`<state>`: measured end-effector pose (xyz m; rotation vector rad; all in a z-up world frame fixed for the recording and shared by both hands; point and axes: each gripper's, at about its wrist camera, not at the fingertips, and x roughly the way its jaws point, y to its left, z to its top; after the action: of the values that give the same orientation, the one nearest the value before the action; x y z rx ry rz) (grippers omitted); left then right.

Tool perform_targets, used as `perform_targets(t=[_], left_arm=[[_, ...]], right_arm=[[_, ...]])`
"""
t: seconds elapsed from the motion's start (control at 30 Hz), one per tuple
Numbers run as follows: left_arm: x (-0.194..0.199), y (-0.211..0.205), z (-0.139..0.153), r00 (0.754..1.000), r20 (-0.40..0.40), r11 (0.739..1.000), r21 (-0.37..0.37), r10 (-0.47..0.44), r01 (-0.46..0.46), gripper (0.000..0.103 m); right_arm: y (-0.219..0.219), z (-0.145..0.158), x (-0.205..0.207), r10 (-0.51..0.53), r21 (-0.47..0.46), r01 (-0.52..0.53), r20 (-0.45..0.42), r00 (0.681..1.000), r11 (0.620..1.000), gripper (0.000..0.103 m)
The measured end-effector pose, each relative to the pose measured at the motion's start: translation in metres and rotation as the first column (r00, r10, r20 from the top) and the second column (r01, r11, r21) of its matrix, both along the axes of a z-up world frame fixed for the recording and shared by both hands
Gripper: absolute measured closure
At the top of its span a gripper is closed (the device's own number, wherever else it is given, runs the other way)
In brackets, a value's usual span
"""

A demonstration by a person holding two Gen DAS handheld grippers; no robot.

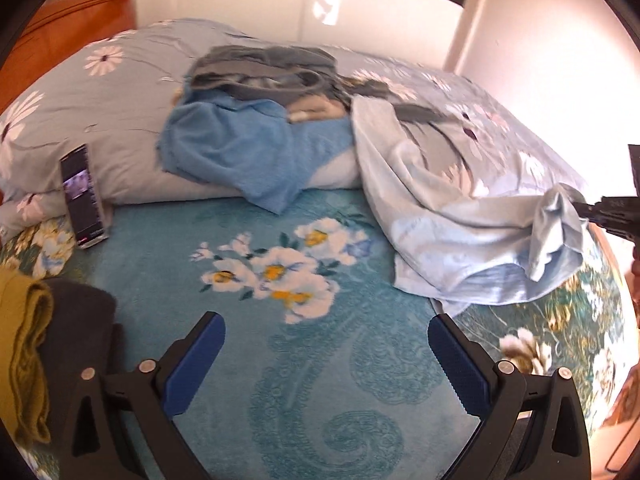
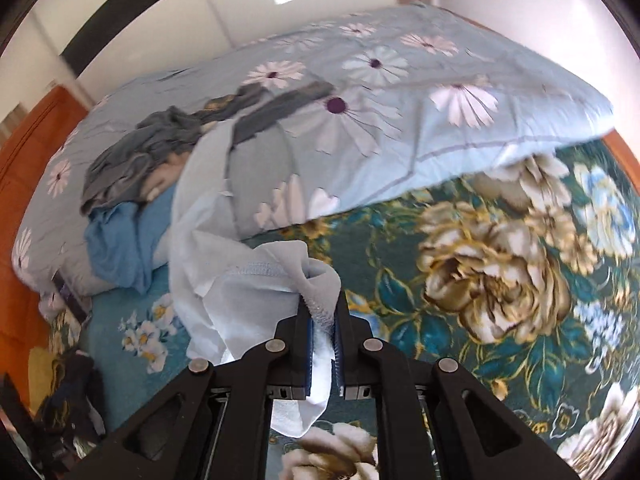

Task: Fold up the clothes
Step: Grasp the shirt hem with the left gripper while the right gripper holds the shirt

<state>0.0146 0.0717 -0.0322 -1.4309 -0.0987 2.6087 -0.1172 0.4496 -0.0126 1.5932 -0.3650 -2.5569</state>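
Note:
A pale blue garment (image 1: pixel 460 240) trails off the quilt onto the teal flowered bedspread (image 1: pixel 280 360). My right gripper (image 2: pixel 323 312) is shut on a bunched edge of this pale blue garment (image 2: pixel 224 280), and it shows at the right rim of the left wrist view as the right gripper (image 1: pixel 580 210). My left gripper (image 1: pixel 326 330) hangs open over the bedspread with nothing between its blue pads (image 1: pixel 460 368). Further back, a blue towel-like cloth (image 1: pixel 240 148) and grey clothes (image 1: pixel 264 68) lie heaped on the quilt.
A folded daisy-print quilt (image 2: pixel 400 92) lies across the back of the bed. A phone (image 1: pixel 84 196) leans against it at the left. Mustard and dark folded clothes (image 1: pixel 36 344) sit at the near left. An orange headboard (image 1: pixel 76 20) and white walls stand behind.

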Motion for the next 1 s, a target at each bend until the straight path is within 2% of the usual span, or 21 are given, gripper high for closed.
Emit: perform_targets(t=[0.13,0.27,0.3,0.37,0.43,0.57,0.67,0.73,0.93,1.0], left_arm=[[-0.021,0.039,-0.014,0.995,0.047,0.996,-0.010,-0.089,0.090,0.000],[-0.043,0.069,-0.026,0.983,0.086,0.986,-0.004,-0.163,0.164,0.000],[-0.048,0.075,-0.027,0.980,0.090,0.984,-0.004,-0.176,0.177,0.000],[-0.057,0.084,-0.030,0.975,0.096,0.980,0.001,-0.199,0.200,0.000],[-0.068,0.089,-0.034,0.972,0.111,0.978,0.021,-0.207,0.206,0.000],[-0.090,0.088,-0.044,0.971,0.141,0.981,0.059,-0.191,0.184,0.000],[-0.104,0.084,-0.052,0.972,0.161,0.984,0.092,-0.169,0.155,0.000],[-0.114,0.083,-0.058,0.974,0.170,0.985,0.104,-0.152,0.136,0.000],[-0.143,0.088,-0.086,0.966,0.220,0.987,0.118,-0.137,0.113,0.001],[-0.153,0.087,-0.094,0.964,0.236,0.986,0.135,-0.125,0.095,0.001]], right_arm=[[0.032,-0.038,-0.010,-0.042,0.044,0.038,0.092,0.995,0.998,0.091],[0.050,-0.060,-0.007,-0.018,0.126,0.003,0.118,0.993,0.992,0.086],[0.055,-0.060,-0.003,-0.010,0.140,-0.005,0.108,0.994,0.990,0.085],[0.065,-0.056,0.005,-0.009,0.176,-0.005,0.082,0.997,0.984,0.073],[0.073,-0.048,0.015,-0.004,0.205,-0.005,0.047,0.999,0.979,0.071],[0.067,-0.031,0.038,0.099,0.249,-0.093,-0.011,0.995,0.964,0.062],[0.056,-0.034,0.054,0.165,0.191,-0.160,-0.011,0.986,0.968,0.061],[0.052,-0.041,0.061,0.176,0.084,-0.175,-0.002,0.984,0.981,0.061],[0.039,-0.082,0.064,0.124,-0.122,-0.117,0.056,0.991,0.986,0.061],[0.038,-0.093,0.059,0.091,-0.144,-0.080,0.067,0.994,0.986,0.060]])
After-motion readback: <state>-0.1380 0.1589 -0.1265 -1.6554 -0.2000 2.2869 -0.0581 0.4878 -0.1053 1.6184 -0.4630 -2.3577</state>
